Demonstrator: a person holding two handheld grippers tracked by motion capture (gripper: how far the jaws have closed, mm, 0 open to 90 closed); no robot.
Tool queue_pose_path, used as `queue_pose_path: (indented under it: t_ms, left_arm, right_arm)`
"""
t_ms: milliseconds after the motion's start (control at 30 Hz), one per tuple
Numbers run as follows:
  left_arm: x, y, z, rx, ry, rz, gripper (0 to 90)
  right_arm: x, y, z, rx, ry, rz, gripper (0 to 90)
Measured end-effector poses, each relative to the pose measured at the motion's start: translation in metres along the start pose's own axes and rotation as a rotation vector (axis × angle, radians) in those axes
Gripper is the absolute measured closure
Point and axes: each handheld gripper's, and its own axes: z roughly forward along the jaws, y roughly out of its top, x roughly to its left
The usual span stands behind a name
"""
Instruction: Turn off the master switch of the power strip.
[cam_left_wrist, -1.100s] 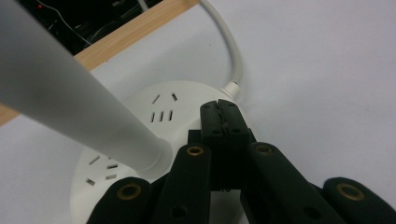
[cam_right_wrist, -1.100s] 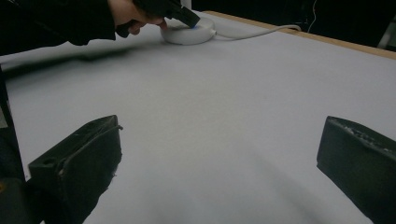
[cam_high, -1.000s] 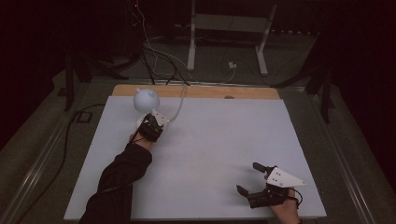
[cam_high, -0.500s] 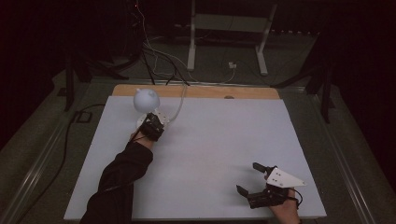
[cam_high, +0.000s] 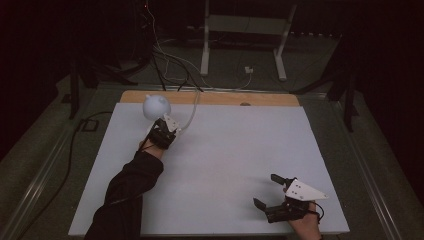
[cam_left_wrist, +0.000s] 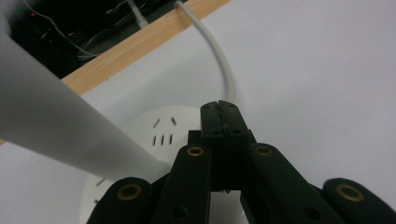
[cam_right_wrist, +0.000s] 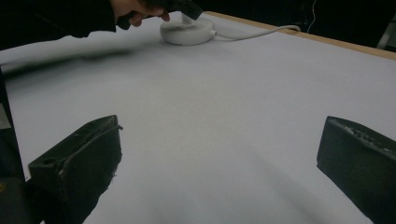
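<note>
Desk (cam_high: 225, 150): white board top, wooden strip along the far edge, bare across the middle.
Lamp (cam_high: 156, 106): white, at the far left of the desk; round head seen from the high view, round flat base (cam_right_wrist: 187, 32) and slanted stem (cam_left_wrist: 56, 126) seen from the claw views.
Lamp cord (cam_left_wrist: 219, 60): white, runs from the base over the far wooden edge and off the desk.
Left claw (cam_high: 164, 131): just beside the lamp, over its base; jaws pressed together with nothing between them, tips above the base rim and next to the stem.
Left sleeve (cam_high: 127, 192): dark, stretched diagonally across the left part of the desk.
Right claw (cam_high: 270, 192): near the right front corner, well apart from the lamp; jaws spread wide, bare desk between them.
Beyond the desk: dark floor with loose cables (cam_high: 165, 55) and a white metal stand (cam_high: 245, 35).
In the way: left hand (cam_right_wrist: 140, 11) and left claw cover part of the lamp from the right claw view.
</note>
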Motion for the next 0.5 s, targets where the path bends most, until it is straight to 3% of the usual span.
queue_pose_path:
  t_ms: [100,200,500]
  left_arm:
    - [0.001,0.004,-0.006,-0.001,-0.027,0.007,90.0]
    - [0.003,0.007,-0.012,-0.023,-0.052,-0.033,90.0]
    - [-0.001,0.006,-0.022,-0.017,-0.121,-0.069,90.0]
  right_arm:
    - [0.0,0.0,-0.001,-0.003,-0.003,0.0,0.0]
    - [0.0,0.0,-0.001,-0.002,-0.002,0.0,0.0]
    - [-0.001,0.0,-0.001,-0.005,-0.004,0.0,0.0]
